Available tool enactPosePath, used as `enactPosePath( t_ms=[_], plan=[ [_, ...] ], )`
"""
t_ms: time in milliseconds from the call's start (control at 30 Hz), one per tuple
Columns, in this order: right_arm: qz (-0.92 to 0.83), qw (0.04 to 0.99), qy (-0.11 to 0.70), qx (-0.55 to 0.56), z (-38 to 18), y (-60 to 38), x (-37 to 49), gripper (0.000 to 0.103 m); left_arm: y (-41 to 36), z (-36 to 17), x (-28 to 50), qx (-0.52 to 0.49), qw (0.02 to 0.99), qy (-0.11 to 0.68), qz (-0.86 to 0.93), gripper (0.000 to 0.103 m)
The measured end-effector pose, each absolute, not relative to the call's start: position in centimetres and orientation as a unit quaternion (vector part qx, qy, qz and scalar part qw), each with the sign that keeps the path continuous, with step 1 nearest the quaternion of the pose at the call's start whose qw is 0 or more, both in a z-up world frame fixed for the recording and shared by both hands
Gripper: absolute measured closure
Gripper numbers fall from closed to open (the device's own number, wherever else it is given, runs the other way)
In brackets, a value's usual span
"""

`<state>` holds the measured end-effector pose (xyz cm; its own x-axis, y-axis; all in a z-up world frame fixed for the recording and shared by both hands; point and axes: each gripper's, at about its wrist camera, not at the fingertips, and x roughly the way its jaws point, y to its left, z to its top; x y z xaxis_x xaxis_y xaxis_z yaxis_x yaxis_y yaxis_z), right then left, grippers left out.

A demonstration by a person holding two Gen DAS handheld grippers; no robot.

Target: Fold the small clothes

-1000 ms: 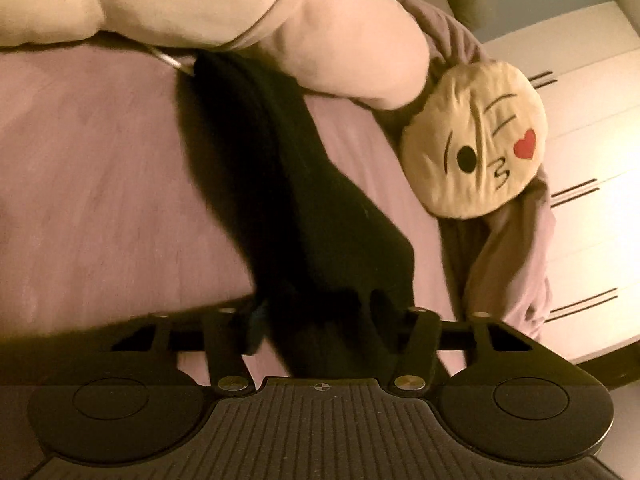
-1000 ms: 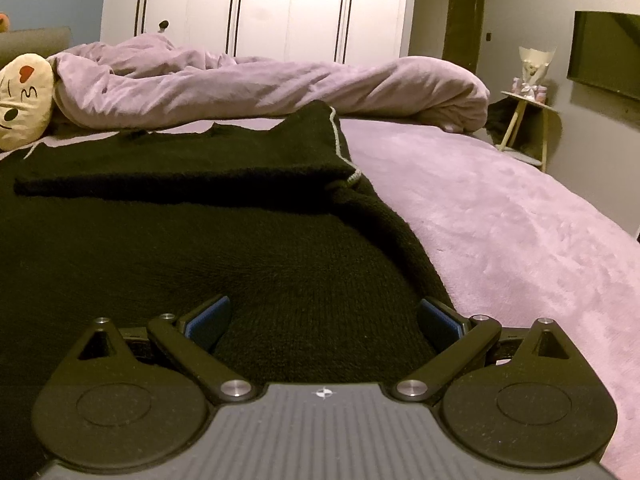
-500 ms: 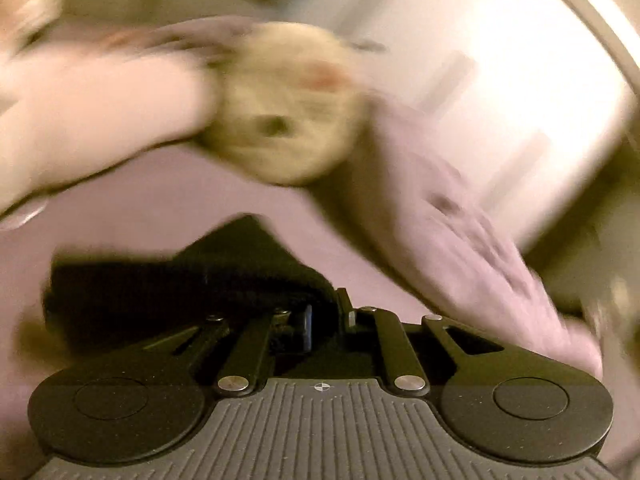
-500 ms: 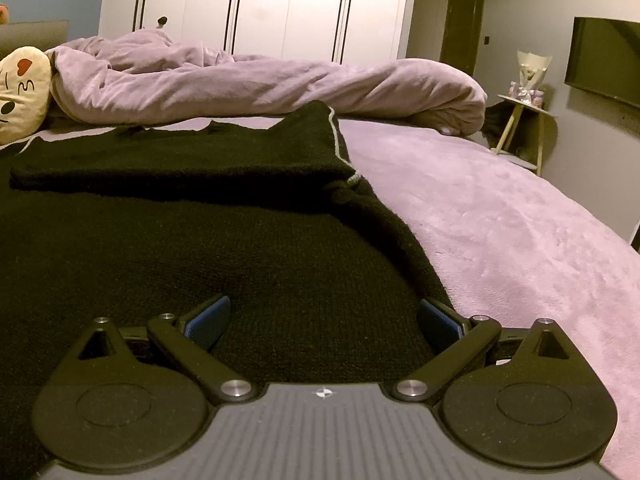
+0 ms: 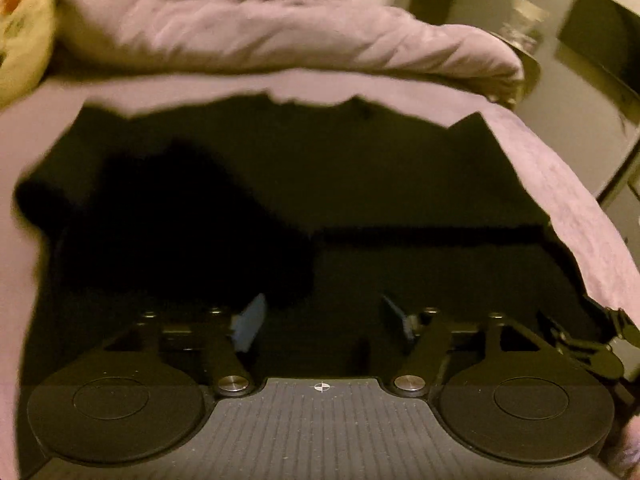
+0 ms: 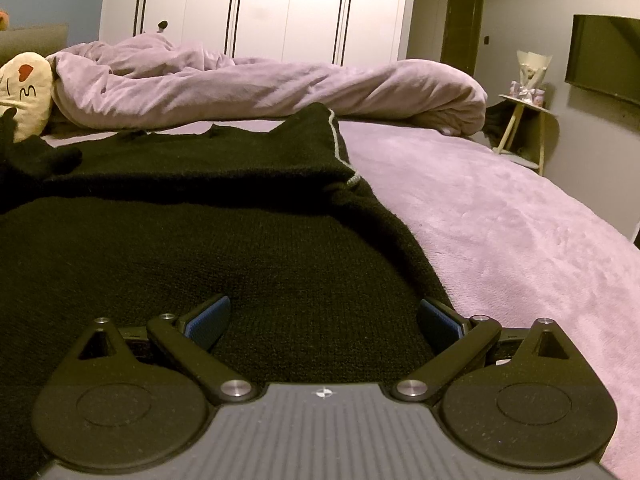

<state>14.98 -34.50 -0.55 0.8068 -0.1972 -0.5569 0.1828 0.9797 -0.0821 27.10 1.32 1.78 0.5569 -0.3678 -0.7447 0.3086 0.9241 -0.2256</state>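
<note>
A black knit sweater (image 6: 248, 240) lies flat on the lilac bed cover (image 6: 500, 216), with one sleeve folded across its upper part (image 6: 224, 156). A dark bunched fold of it (image 5: 180, 216) lies at the left and also shows at the left edge of the right wrist view (image 6: 40, 158). My left gripper (image 5: 322, 320) hovers over the sweater's lower half. Its jaws are opening, and the blue pads (image 5: 250, 322) press on nothing. My right gripper (image 6: 324, 322) stands open low over the sweater's right hem, holding nothing. Part of it shows at the right edge of the left wrist view (image 5: 592, 344).
A rumpled lilac duvet (image 6: 260, 84) lies along the far side of the bed. A cream emoji cushion (image 6: 26, 88) sits at the far left. Beyond are white wardrobe doors (image 6: 256, 8), a small side table (image 6: 524, 108) and a wall screen (image 6: 604, 60).
My left gripper swung from the cushion side across over the sweater, shut on a black sleeve, then opened its jaws. A black fold now lies at the sweater's left. The right gripper stayed put.
</note>
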Motion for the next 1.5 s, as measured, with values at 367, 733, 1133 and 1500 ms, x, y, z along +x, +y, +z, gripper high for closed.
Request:
enactPosePath(
  t_ms=[367, 733, 1133, 1500],
  plan=[
    [-0.105, 0.948, 0.298, -0.023, -0.3, -34.4, 15.1, 0.004, 9.8, -0.1, 20.0, -0.156, 0.878, 0.444, -0.084, 0.024],
    [-0.063, 0.947, 0.269, -0.163, 5.0, -24.0, 16.1, 0.004, 14.2, -0.4, 16.9, -0.204, 0.872, 0.438, -0.075, 0.017],
    [0.202, 0.929, 0.259, -0.171, 7.7, -11.3, 25.4, 0.031, 17.0, -1.1, 15.9, -0.261, 0.858, 0.433, -0.087, 0.014],
    [0.255, 0.905, 0.329, -0.089, 6.3, -10.0, 30.9, 0.088, 17.2, -1.3, 15.7, -0.262, 0.857, 0.435, -0.094, 0.01]
  ],
)
